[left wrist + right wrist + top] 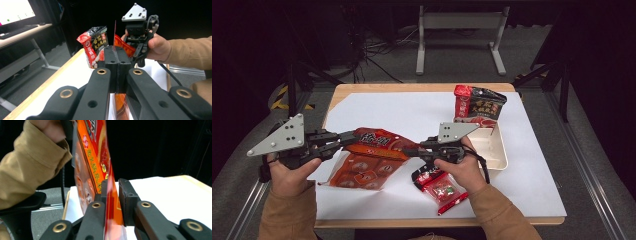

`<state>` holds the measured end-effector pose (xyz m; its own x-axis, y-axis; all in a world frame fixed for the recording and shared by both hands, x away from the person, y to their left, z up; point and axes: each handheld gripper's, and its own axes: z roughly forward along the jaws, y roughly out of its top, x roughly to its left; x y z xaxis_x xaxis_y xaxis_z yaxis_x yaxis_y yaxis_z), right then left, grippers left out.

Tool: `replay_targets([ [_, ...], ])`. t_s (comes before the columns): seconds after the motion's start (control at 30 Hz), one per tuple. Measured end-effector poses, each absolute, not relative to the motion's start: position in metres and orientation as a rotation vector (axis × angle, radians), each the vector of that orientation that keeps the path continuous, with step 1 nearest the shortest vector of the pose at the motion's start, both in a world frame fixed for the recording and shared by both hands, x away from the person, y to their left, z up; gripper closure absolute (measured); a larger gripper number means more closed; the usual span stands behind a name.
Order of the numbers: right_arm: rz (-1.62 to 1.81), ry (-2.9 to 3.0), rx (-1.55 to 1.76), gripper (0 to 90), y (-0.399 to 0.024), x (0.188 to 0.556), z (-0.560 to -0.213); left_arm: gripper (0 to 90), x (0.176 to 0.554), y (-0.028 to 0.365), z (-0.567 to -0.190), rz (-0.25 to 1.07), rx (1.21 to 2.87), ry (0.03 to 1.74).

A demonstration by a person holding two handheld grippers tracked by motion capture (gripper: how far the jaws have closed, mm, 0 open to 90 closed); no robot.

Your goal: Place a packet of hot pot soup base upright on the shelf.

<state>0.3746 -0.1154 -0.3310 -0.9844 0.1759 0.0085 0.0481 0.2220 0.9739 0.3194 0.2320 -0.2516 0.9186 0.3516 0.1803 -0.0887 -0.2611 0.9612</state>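
High view: orange snack bag (371,156) stretched between clamped left tongs (348,138) and barely gapped right tongs (404,151).

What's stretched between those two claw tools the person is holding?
An orange snack bag: the left gripper is clamped on one end, the right gripper has it between its jaws at the other, as the high view shows.

- Beyond the tongs, grey carpet floor (452,75) runs into a dark room.
- A white frame stand (460,22) sits far ahead of them.
- Beside the left tongs, a desk (22,33) carries a lit monitor (15,10).
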Motion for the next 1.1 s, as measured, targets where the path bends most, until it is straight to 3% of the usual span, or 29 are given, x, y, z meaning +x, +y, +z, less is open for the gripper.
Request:
replay_targets([
  [0.1, 1.903, 2.363, 0.203, 89.0, -0.118, 0.371, -0.325, 90.0, 0.319, 0.233, -0.252, 0.428, 1.780, 0.198],
  [0.83, 1.919, 2.311, 0.219, 89.5, -0.133, 0.362, -0.283, 90.0, 0.326, 0.236, -0.256, 0.418, 1.720, 0.232],
  [1.1, 1.872, 2.328, 0.200, 89.6, -0.132, 0.358, -0.271, 78.9, 0.330, 0.237, -0.260, 0.407, 1.678, 0.283],
])
